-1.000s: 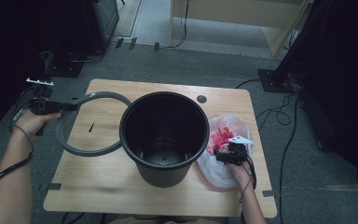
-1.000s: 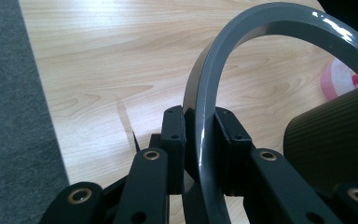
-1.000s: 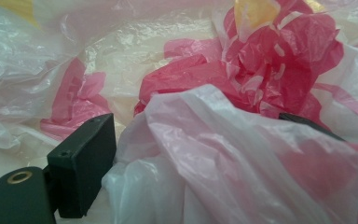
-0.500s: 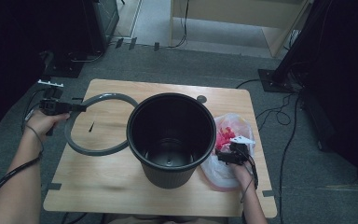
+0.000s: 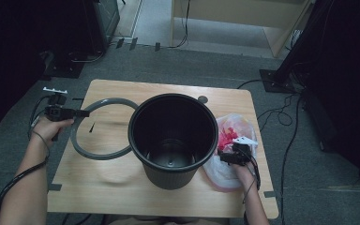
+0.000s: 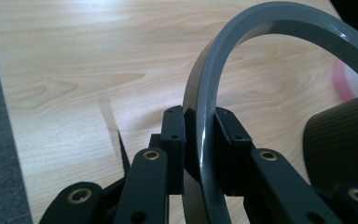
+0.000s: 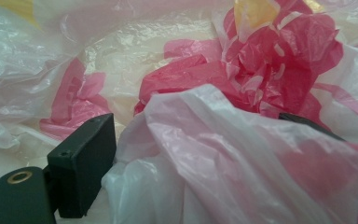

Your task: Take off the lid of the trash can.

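A grey plastic ring (image 5: 102,129) lies over the left half of the wooden table (image 5: 122,187). Its right side is hidden behind the big black bucket (image 5: 173,140). My left gripper (image 5: 80,113) is at the ring's left rim and shut on it. In the left gripper view the pads (image 6: 175,128) clamp the ring's band (image 6: 261,28) edge-on. My right gripper (image 5: 226,157) rests on the pink-and-white plastic bag (image 5: 236,133) right of the bucket. In the right gripper view its jaws stand wide apart, and a fold of the bag (image 7: 242,154) bulges between them and covers the right jaw.
The bucket (image 6: 345,140) stands upright and empty in the middle of the table. A small round hole (image 5: 202,99) sits near the far table edge. Cables (image 5: 281,117) and dark stands lie on the floor to the right and behind.
My left gripper has carried the ring a little to the right and lower toward the table. The bucket has shifted slightly right. The right gripper has not moved.
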Motion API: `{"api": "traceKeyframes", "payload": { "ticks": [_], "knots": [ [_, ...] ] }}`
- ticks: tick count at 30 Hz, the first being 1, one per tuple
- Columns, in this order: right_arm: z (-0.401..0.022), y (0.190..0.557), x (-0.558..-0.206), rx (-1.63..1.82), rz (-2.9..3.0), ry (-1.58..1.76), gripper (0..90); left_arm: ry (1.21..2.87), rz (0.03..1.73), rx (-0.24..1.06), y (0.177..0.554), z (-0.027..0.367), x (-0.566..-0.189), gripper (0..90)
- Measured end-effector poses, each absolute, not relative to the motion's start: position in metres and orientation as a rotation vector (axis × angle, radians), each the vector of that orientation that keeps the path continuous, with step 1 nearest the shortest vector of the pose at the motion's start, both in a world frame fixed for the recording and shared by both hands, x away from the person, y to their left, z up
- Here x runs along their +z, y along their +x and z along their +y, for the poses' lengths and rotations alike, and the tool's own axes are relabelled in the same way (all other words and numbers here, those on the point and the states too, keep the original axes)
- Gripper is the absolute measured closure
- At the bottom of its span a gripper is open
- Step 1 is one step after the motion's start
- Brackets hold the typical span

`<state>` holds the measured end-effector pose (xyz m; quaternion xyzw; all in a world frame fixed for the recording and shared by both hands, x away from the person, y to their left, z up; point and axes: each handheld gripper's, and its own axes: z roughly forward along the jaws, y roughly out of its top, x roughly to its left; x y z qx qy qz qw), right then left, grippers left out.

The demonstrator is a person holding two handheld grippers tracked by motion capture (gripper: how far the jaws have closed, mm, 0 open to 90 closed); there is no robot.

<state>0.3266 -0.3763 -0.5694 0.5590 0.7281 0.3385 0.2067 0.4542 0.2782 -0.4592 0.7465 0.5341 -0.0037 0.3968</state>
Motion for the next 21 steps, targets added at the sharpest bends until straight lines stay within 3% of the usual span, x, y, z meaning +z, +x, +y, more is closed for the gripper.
{"api": "traceKeyframes", "payload": {
  "ticks": [21],
  "knots": [
    [-0.376, 0.327, -0.57, 0.944, 2.019, 1.551, 13.8, 1.876, 1.39, 0.042, 0.446, 0.273, -0.503, 76.2]
  ]
}}
